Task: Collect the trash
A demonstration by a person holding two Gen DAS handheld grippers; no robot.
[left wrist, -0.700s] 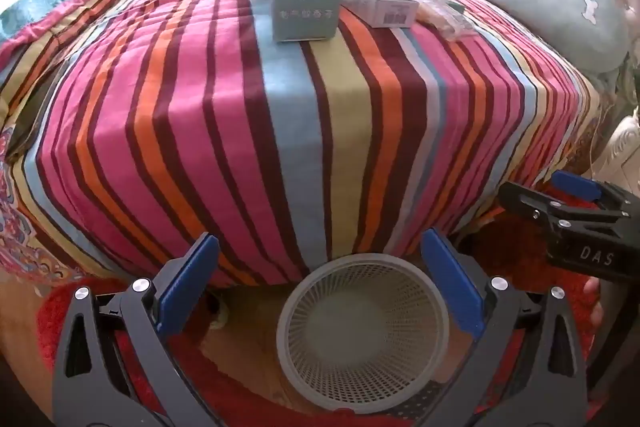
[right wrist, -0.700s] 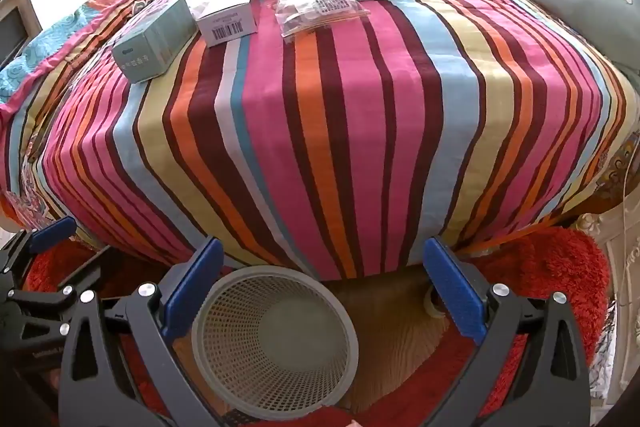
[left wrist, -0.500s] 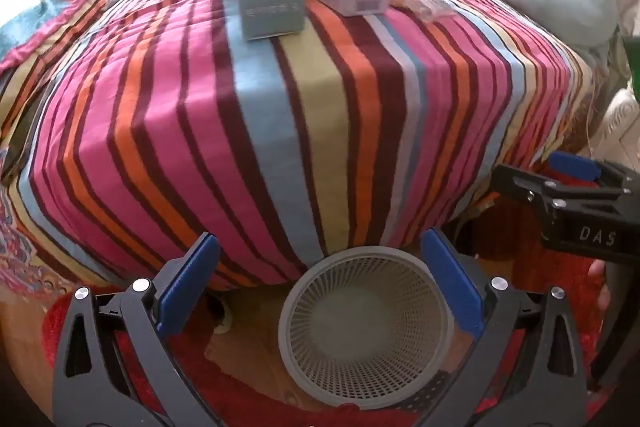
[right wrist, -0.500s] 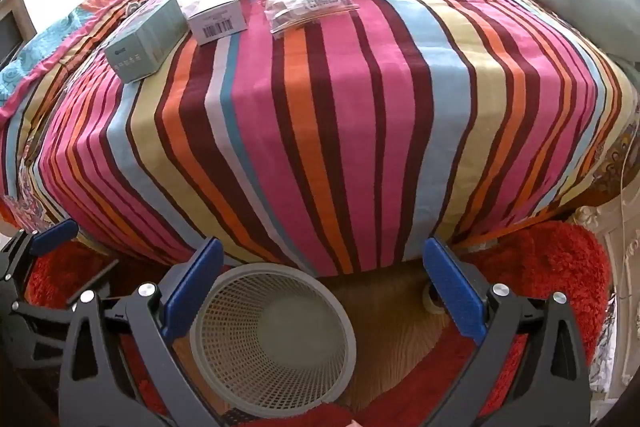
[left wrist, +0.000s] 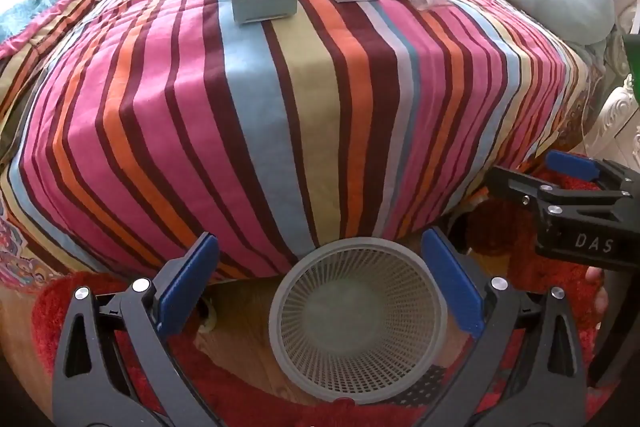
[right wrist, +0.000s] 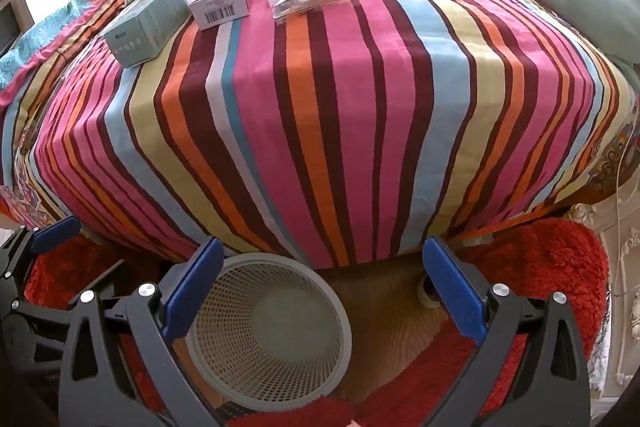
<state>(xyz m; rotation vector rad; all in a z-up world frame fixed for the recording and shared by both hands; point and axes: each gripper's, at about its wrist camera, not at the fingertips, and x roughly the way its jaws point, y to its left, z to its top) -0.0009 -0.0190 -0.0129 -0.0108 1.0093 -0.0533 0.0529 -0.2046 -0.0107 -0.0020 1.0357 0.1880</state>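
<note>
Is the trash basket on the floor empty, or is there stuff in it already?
Empty. Both wrist views look straight down into the mesh basket and show only its bare bottom; the boxes lie on the bed.

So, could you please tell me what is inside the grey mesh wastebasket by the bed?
Nothing is visible inside the wastebasket: its bare bottom shows in both views. The right gripper's finger covers a slice of the rim.
</note>
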